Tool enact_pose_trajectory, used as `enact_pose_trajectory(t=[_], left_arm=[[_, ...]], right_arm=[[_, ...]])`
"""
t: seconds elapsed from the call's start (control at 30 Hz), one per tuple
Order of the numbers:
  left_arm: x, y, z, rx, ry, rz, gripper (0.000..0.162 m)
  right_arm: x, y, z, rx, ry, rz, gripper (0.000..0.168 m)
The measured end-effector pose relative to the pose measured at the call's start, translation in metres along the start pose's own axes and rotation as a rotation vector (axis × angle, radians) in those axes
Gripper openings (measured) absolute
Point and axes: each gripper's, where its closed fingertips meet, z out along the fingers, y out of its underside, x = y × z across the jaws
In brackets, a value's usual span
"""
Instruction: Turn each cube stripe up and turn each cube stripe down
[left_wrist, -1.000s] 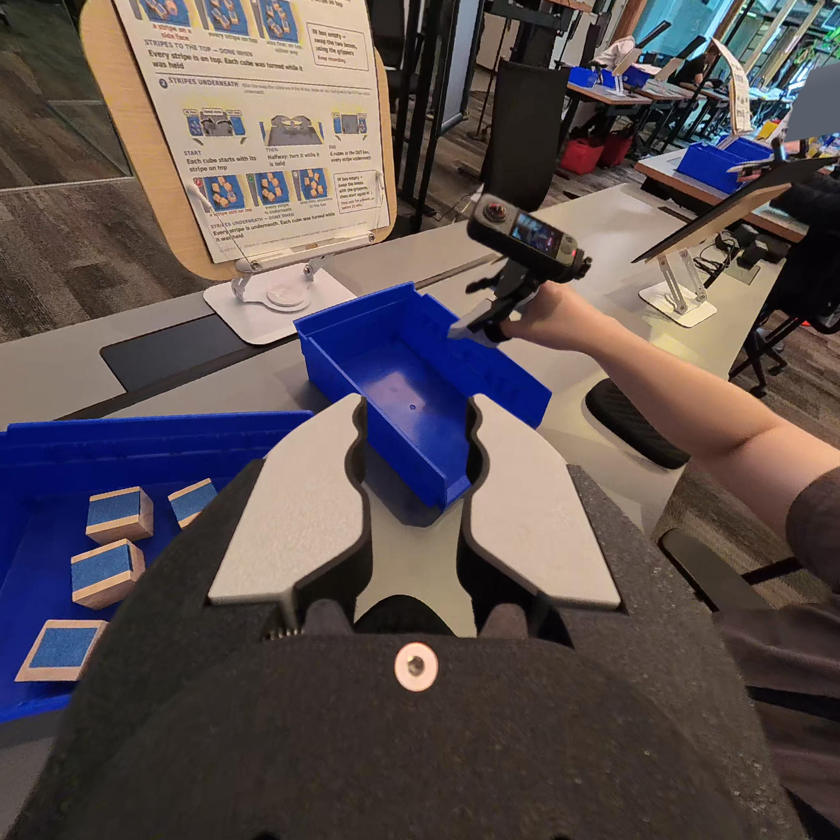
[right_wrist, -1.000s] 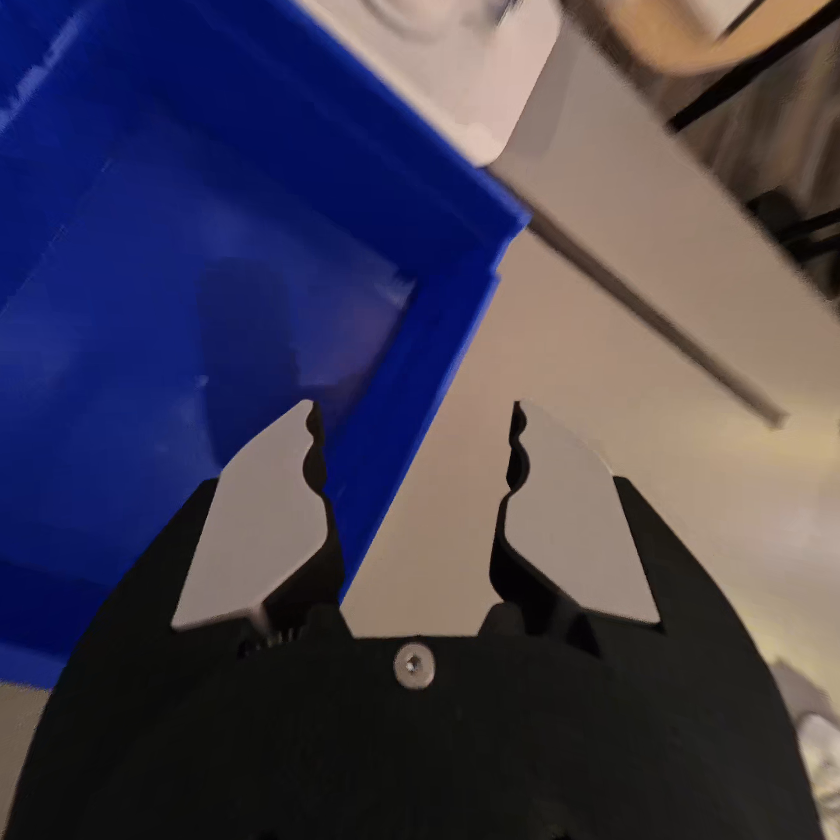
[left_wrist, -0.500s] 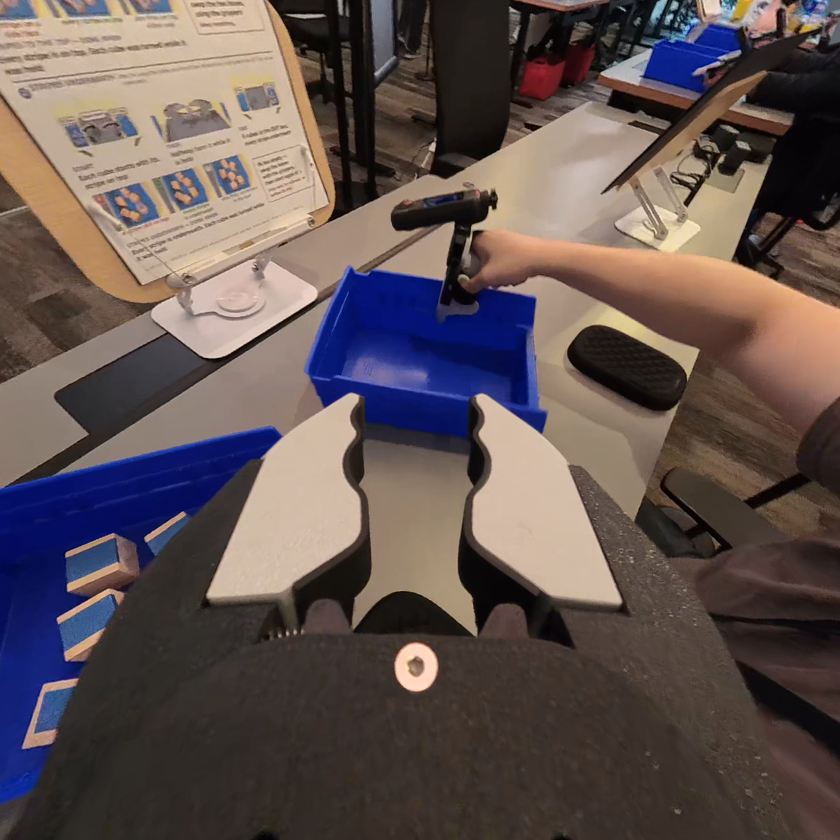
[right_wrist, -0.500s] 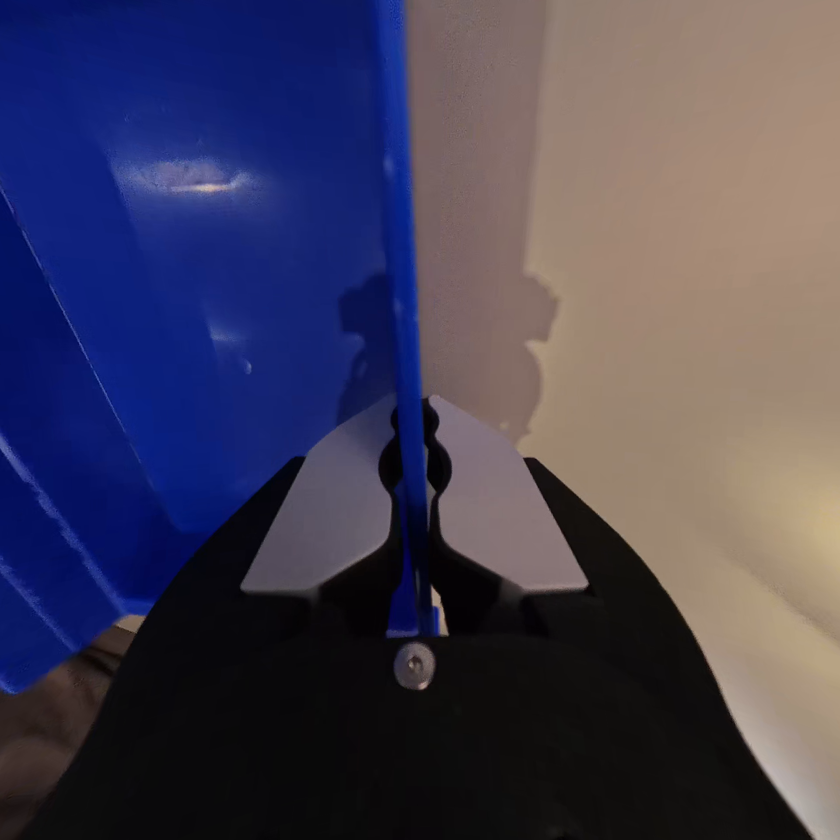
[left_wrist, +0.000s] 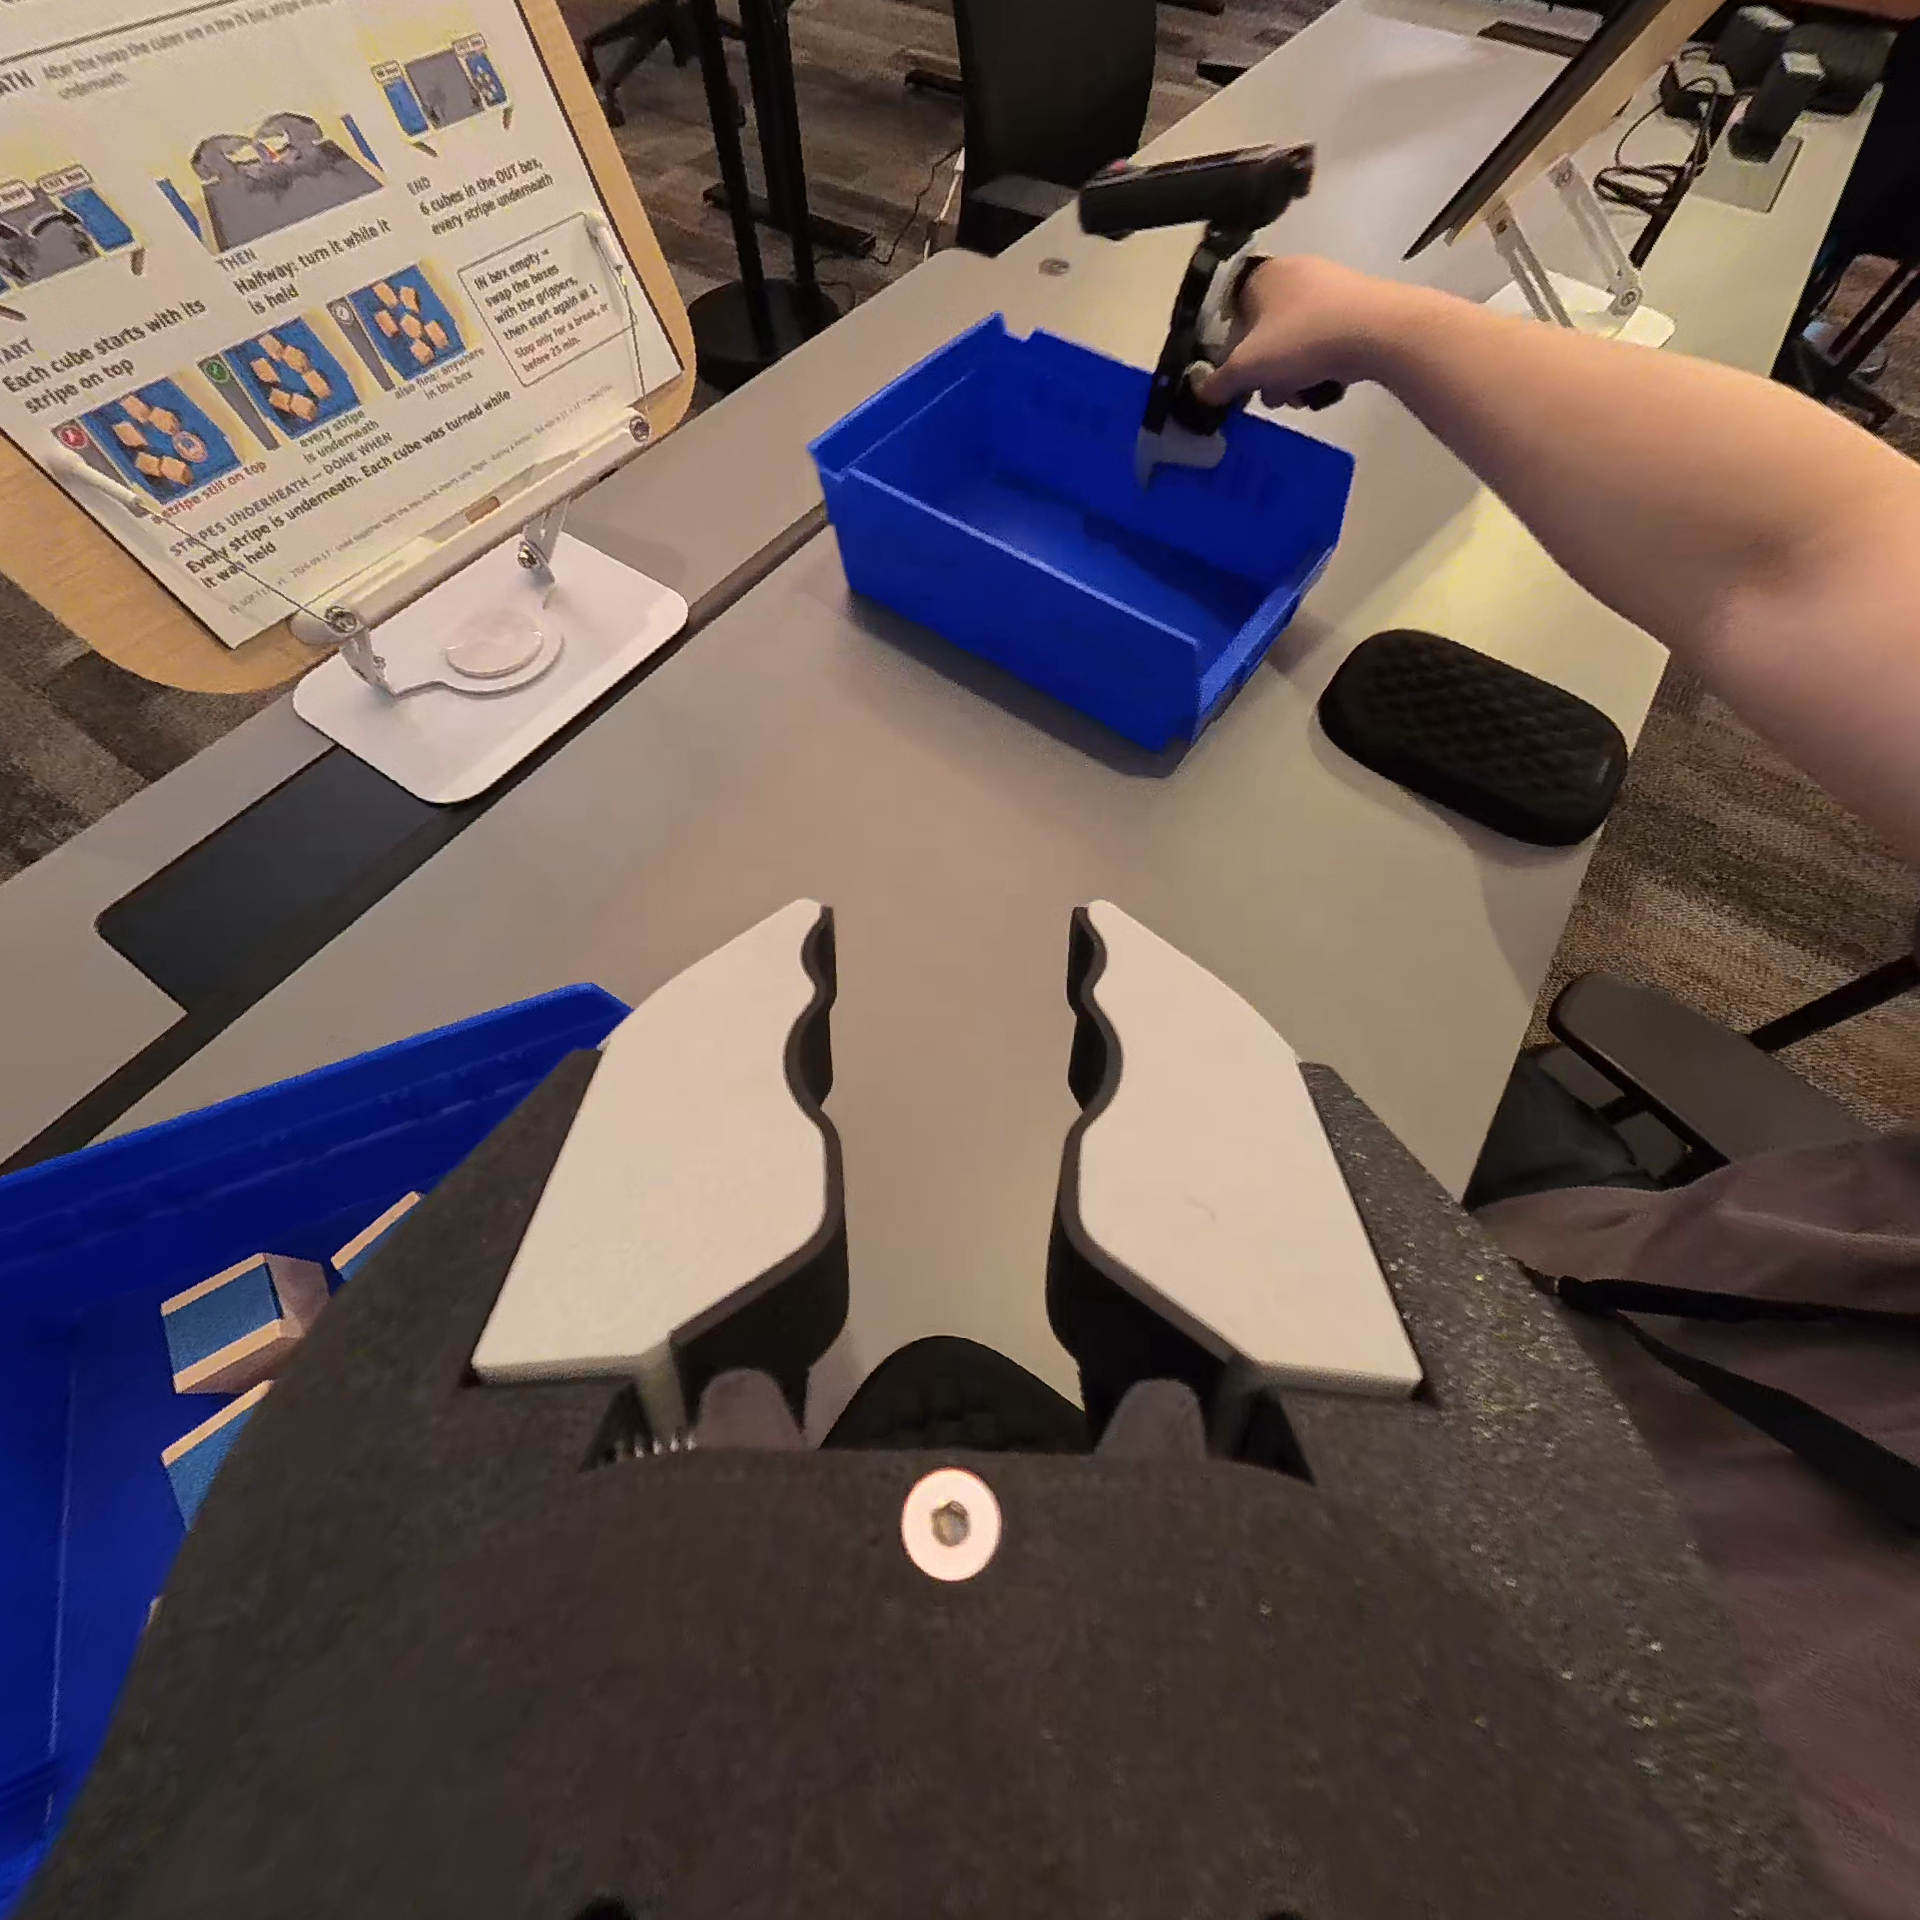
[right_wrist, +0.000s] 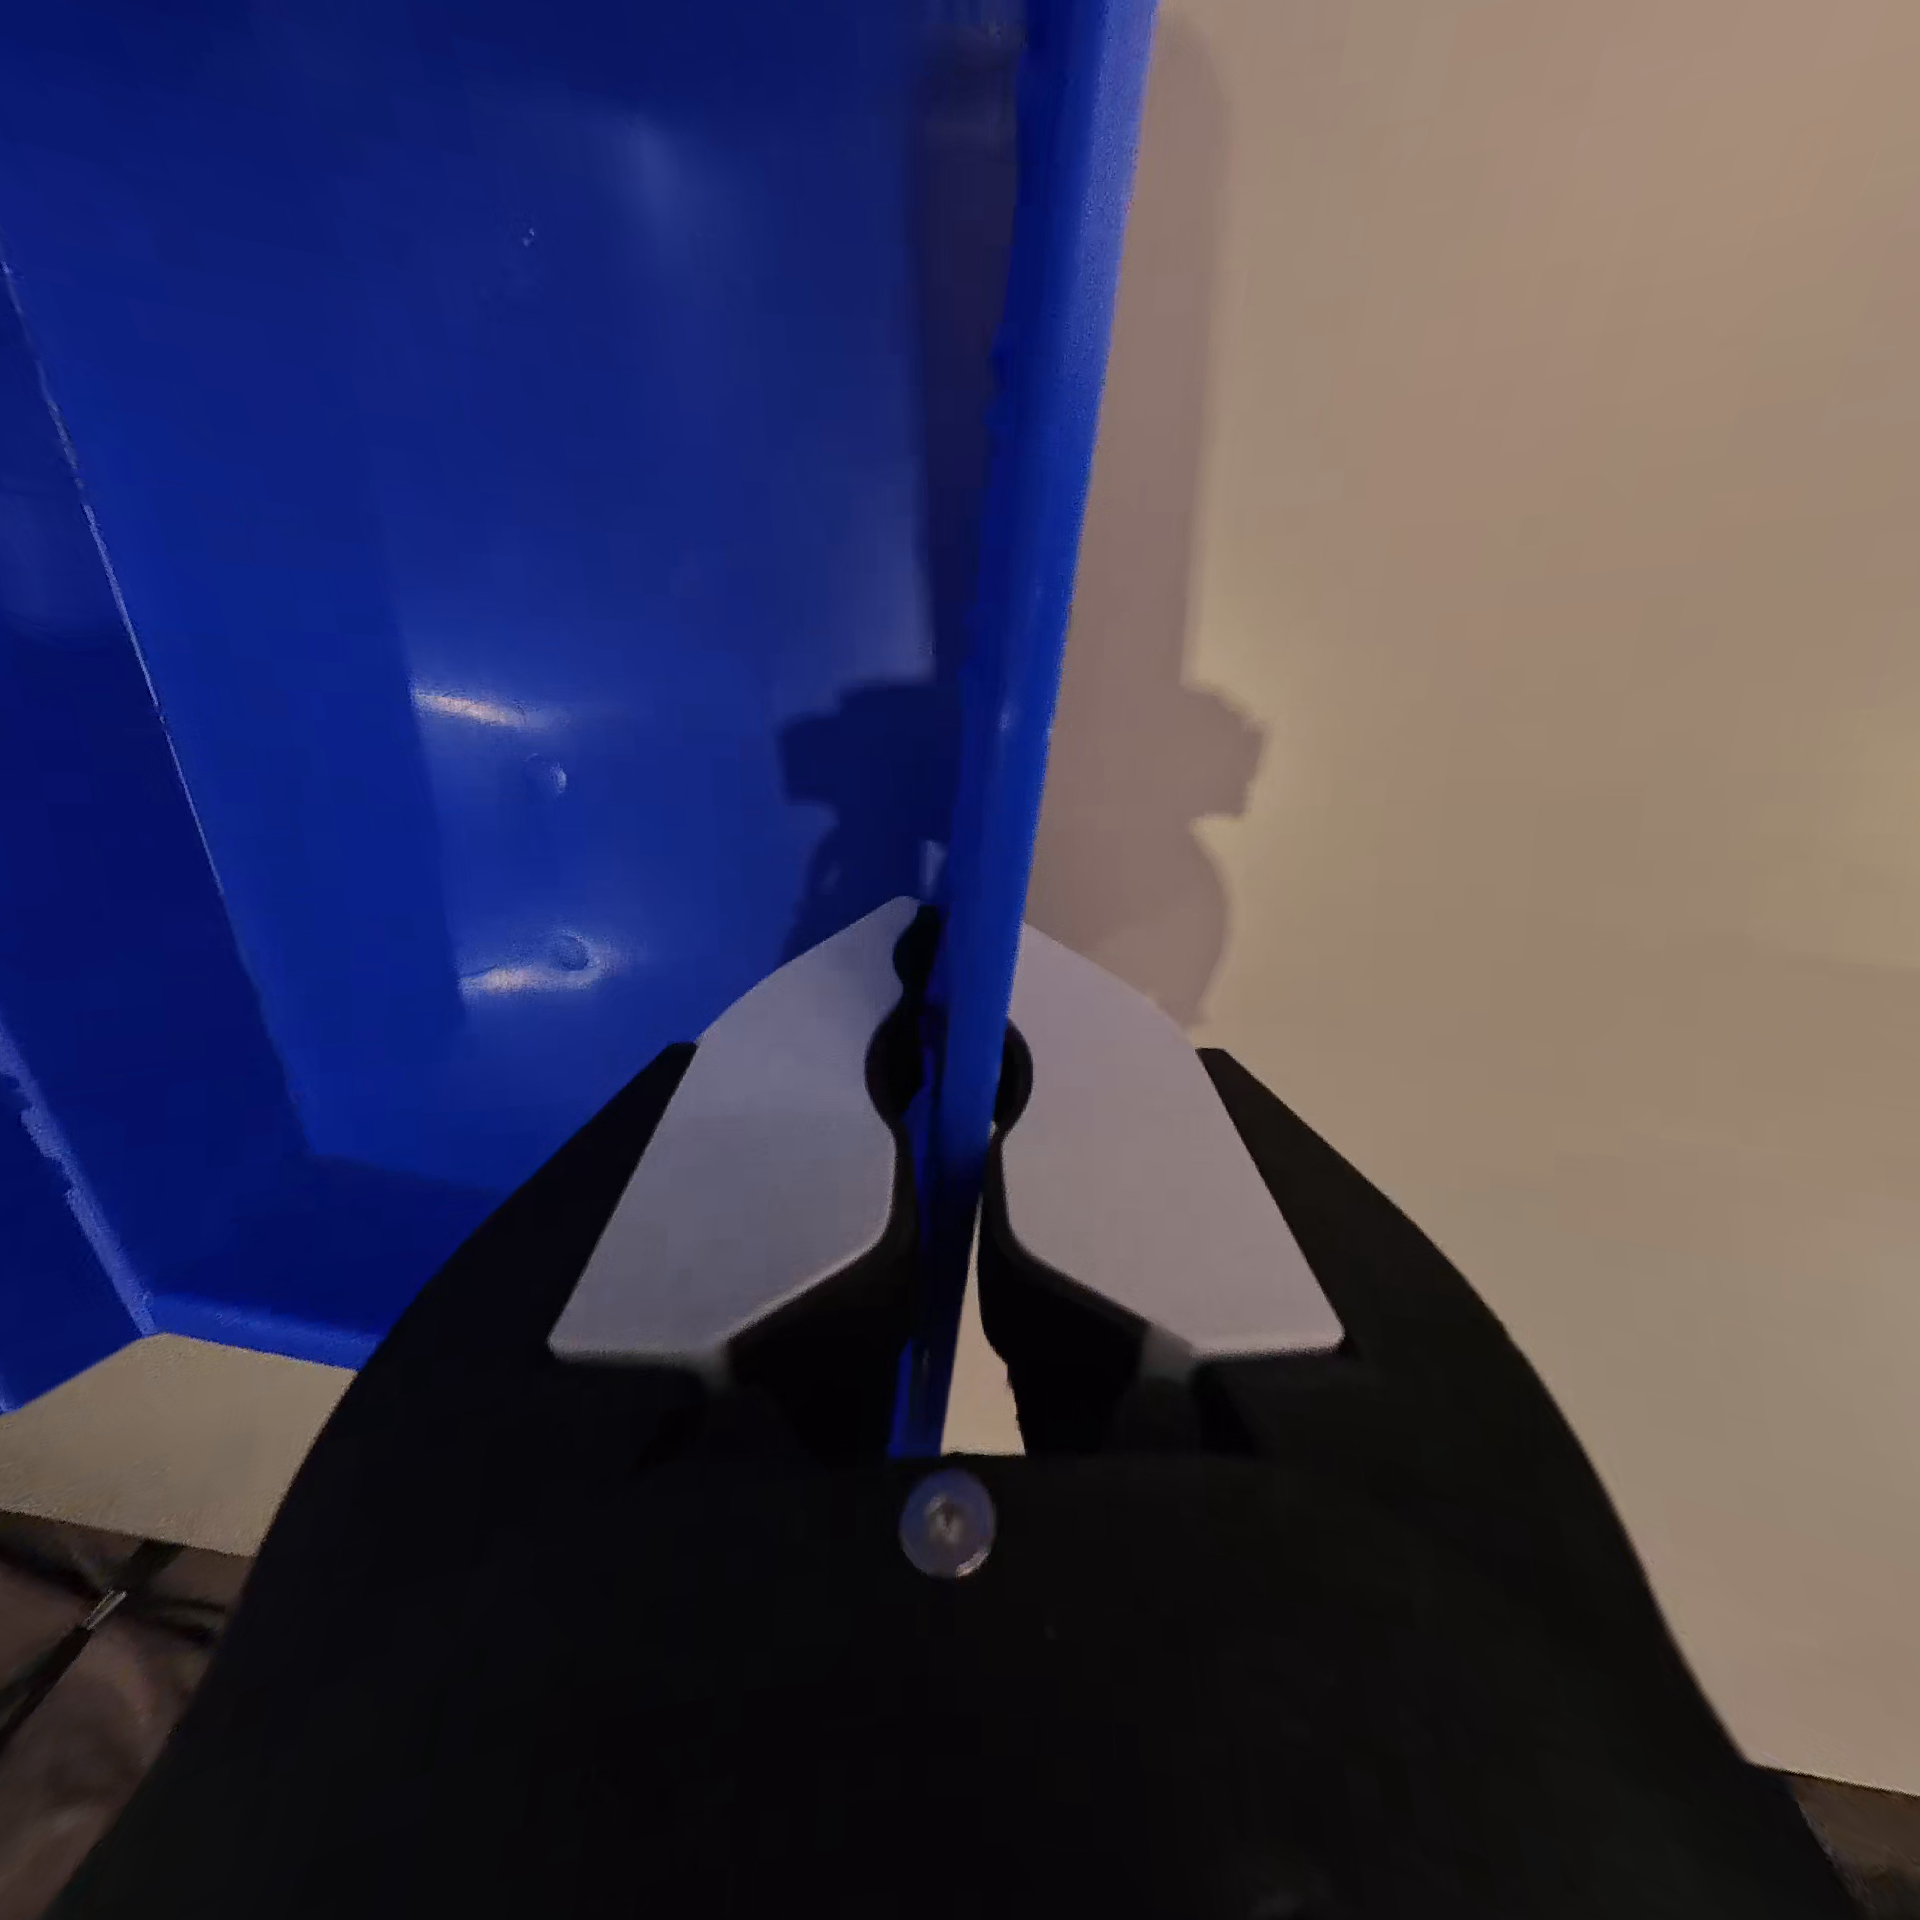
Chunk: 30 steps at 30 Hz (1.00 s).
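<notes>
Between the right gripper (right_wrist: 961, 935) fingers sits the empty blue bin's (right_wrist: 1029, 520) wall, clamped; left gripper (left_wrist: 948, 925) fingers gape over bare bench (left_wrist: 935, 790).

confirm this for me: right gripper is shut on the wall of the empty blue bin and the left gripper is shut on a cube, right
Not quite. The left wrist view shows the left gripper open over the table, holding nothing; the cubes lie in the near bin. The right gripper is indeed shut on the empty blue bin wall.

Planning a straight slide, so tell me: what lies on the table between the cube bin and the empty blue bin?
Bare grey table, as the left wrist view shows. The open left gripper hangs over that stretch between the cube bin and the empty blue bin.
</notes>
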Motion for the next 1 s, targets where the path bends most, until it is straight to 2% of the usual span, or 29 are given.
enact_pose_trajectory(t=[0.17,0.43,0.53,0.63,0.77,0.9,1.0], left_arm=[[-0.002,0.001,0.008,-0.033,-0.024,-0.005,0.043],[0.005,0.005,0.026,-0.113,-0.034,0.031,0.043],[-0.005,0.003,0.028,-0.132,-0.108,0.043,0.04],[-0.011,-0.015,0.022,-0.034,-0.153,0.029,0.038],[-0.015,-0.046,0.004,0.168,-0.188,0.025,0.038],[-0.03,-0.068,-0.015,0.36,-0.314,0.032,0.041],[-0.04,-0.076,-0.023,0.438,-0.431,0.09,0.041]], right_arm=[[0.029,0.013,-0.005,0.01,-0.011,0.016,0.009],[0.04,0.024,-0.008,-0.003,-0.013,-0.09,0.009],[0.045,0.022,-0.015,0.02,0.051,-0.141,0.02],[0.051,-0.003,-0.049,0.209,0.162,-0.16,0.026],[0.032,-0.042,-0.135,0.617,0.261,-0.188,0.035],[-0.039,-0.055,-0.221,1.067,0.141,-0.26,0.045],[-0.083,-0.052,-0.247,1.265,0.034,-0.334,0.052]])
